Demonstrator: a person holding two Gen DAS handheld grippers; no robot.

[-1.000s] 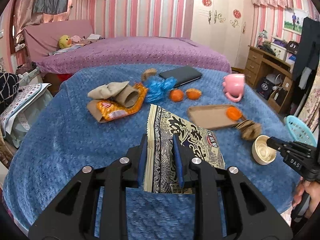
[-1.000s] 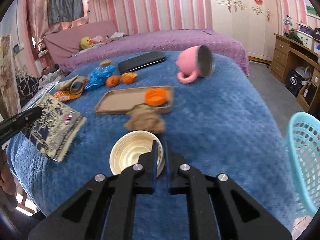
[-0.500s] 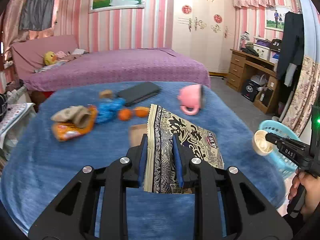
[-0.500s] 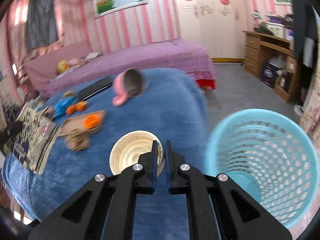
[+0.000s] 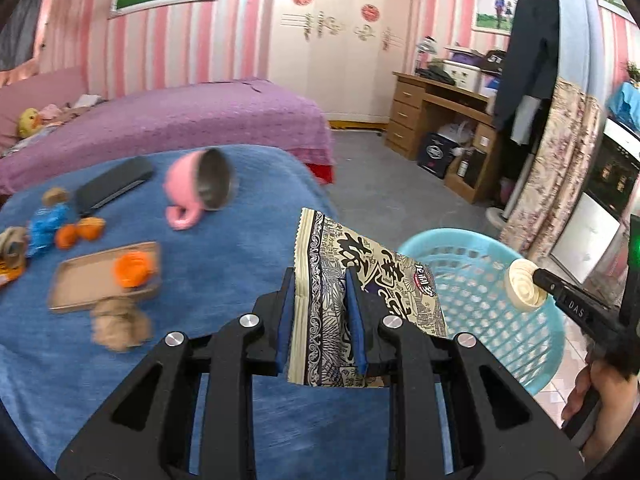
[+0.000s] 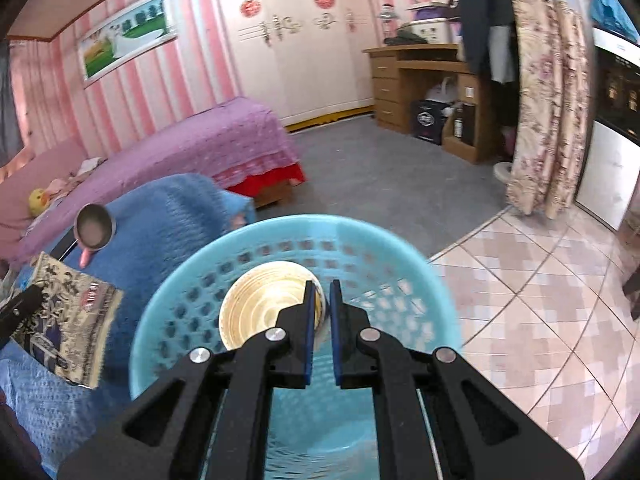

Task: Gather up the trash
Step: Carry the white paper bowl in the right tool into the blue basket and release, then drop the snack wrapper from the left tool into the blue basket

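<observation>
Both my wrist feeds are bright and evenly lit by soft indoor light, with no hard shadows and only a dull sheen on the tiled floor [image 6: 532,300] in the right view. Motion blur smears the crumpled brown paper [image 5: 120,322] and blue cover [image 5: 224,248] in the left view and the blue basket [image 6: 192,300] rim in the right, while each claw stays sharp. Fisheye distortion bows the striped walls [image 5: 168,48], and black vignetting closes off the corners.

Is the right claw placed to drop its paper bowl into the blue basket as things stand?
Probably yes. The right claw, shut on the paper bowl, hangs over the open mouth of the blue basket, with nothing between bowl and basket.
</observation>
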